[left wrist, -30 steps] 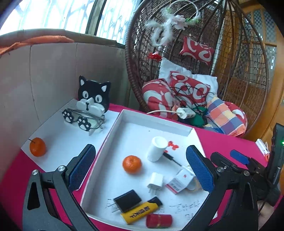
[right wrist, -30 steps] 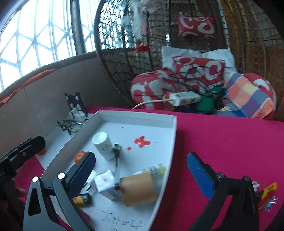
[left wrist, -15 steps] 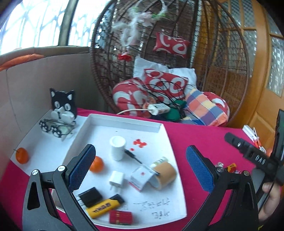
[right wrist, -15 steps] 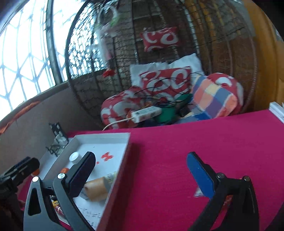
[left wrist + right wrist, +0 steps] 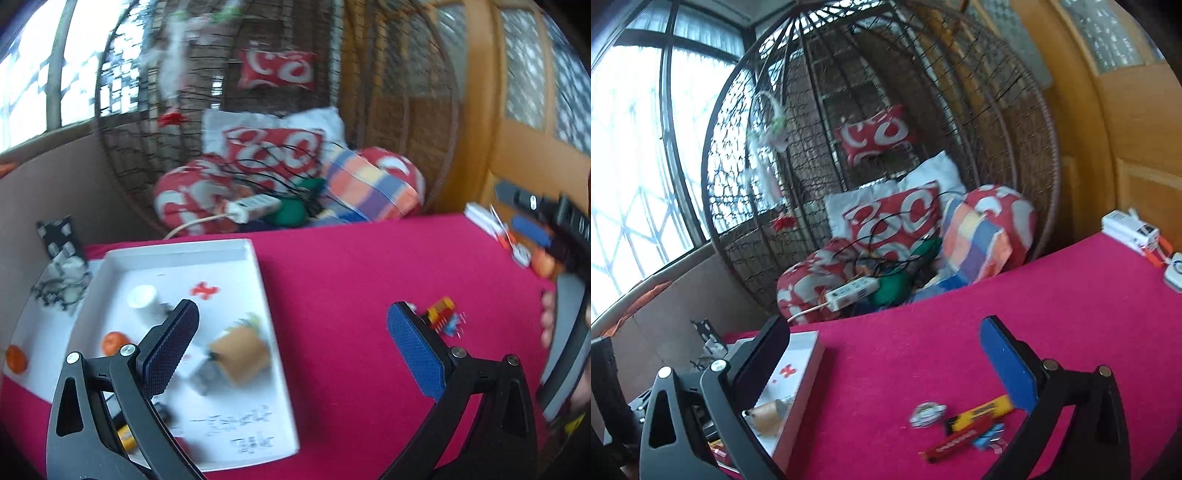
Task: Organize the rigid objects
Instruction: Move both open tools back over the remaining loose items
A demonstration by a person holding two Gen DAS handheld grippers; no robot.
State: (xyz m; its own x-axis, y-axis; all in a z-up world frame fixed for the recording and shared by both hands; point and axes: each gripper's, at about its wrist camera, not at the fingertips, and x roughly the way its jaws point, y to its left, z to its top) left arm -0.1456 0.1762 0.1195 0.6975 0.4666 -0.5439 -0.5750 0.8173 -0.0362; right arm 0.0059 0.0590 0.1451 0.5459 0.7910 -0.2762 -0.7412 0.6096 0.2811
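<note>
Item: yellow lighter (image 5: 982,410), lying flat on the pink counter (image 5: 960,314) beside a red stick (image 5: 955,441) and a round badge (image 5: 927,409). Judged light, stiff, slick; grip across its narrow sides. Right tongs (image 5: 886,354) wide, empty. Left tongs (image 5: 291,343) wide, empty. White tray (image 5: 258,266) well left. Neighbours crowd the pick.

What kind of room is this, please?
Probably a sunroom or enclosed balcony at home: a wicker egg chair full of cushions, a big window, and a wooden door.
</note>
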